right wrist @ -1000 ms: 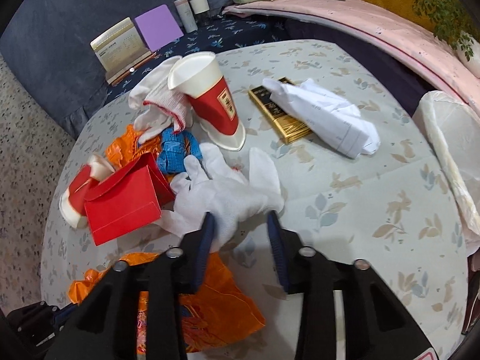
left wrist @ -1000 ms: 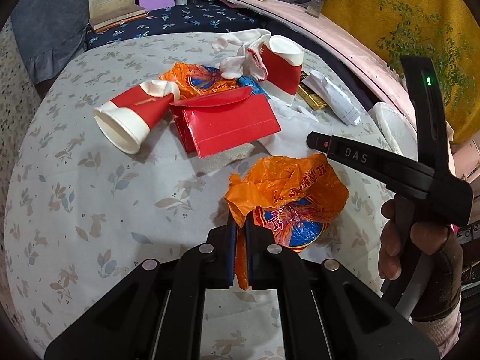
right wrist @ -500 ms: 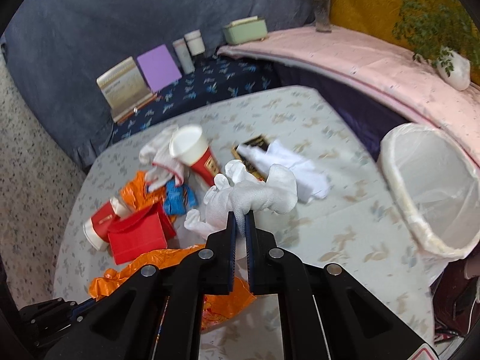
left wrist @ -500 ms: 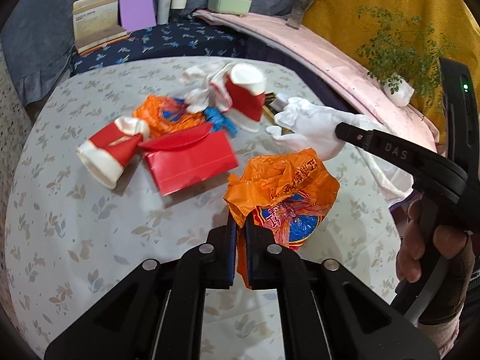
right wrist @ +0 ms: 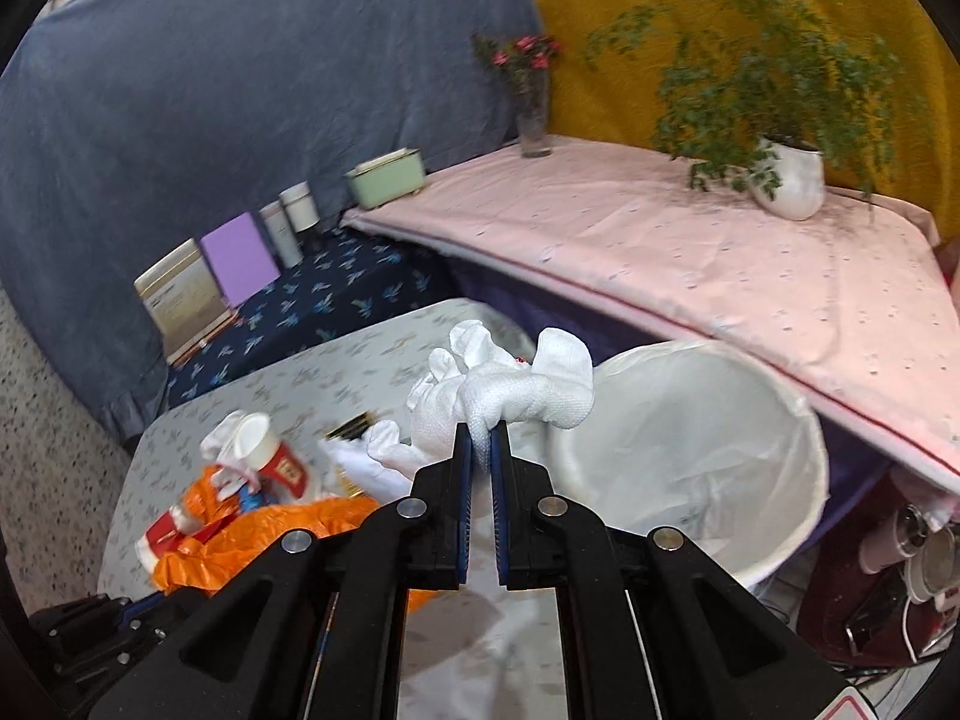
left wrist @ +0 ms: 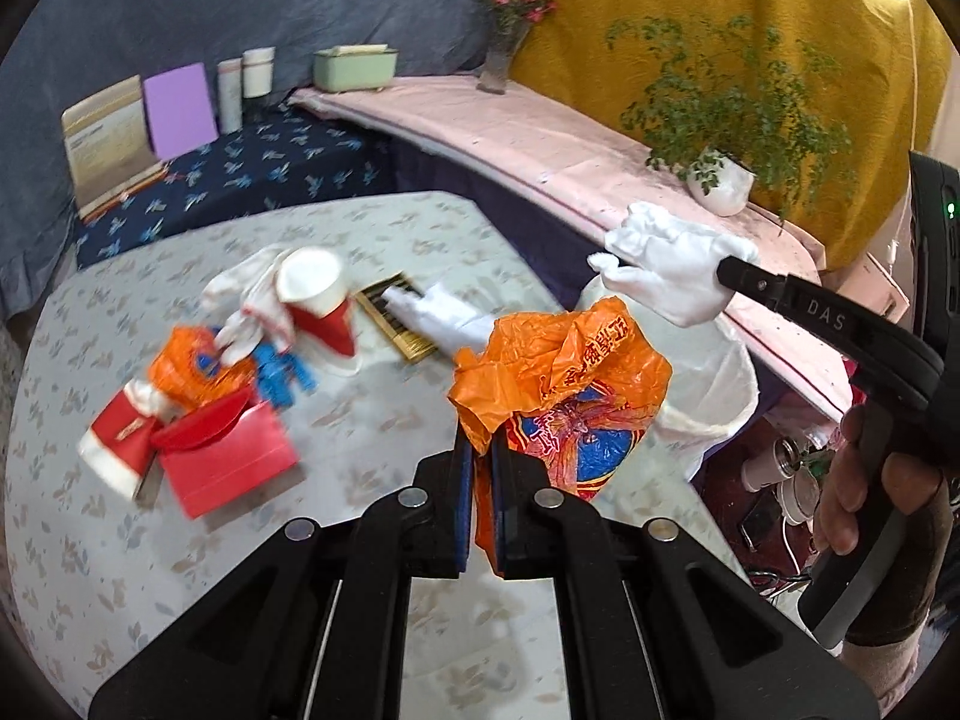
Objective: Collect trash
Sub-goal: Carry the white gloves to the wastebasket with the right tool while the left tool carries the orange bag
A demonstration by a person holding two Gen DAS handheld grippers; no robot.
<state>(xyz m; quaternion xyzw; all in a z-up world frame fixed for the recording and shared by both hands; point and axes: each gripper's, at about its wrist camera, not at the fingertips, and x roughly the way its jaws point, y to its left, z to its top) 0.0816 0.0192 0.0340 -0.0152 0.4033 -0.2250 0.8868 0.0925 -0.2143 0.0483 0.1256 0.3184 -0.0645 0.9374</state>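
Note:
My left gripper (left wrist: 481, 450) is shut on a crumpled orange plastic bag (left wrist: 564, 378) and holds it above the table. My right gripper (right wrist: 481, 441) is shut on a white glove (right wrist: 510, 396), lifted in the air just left of the white-lined trash bin (right wrist: 690, 450). From the left wrist view the same glove (left wrist: 666, 264) hangs from the right gripper's fingers above the bin (left wrist: 720, 372). On the table lie a red box (left wrist: 228, 450), two red-and-white paper cups (left wrist: 318, 300), another orange bag (left wrist: 198, 366), a blue scrap (left wrist: 282, 372), a gold packet (left wrist: 396, 324) and white paper (left wrist: 444, 318).
The bin stands off the table's right edge, below a pink-covered shelf (right wrist: 690, 252) with a potted plant (right wrist: 786, 174) and a vase (right wrist: 534, 120). Books and jars (left wrist: 180, 108) line the dark blue bench behind. A hand (left wrist: 864, 480) grips the right tool's handle.
The right gripper closed on the white glove and lifted it off the table toward the bin. The left gripper rose with the orange bag and swung right.

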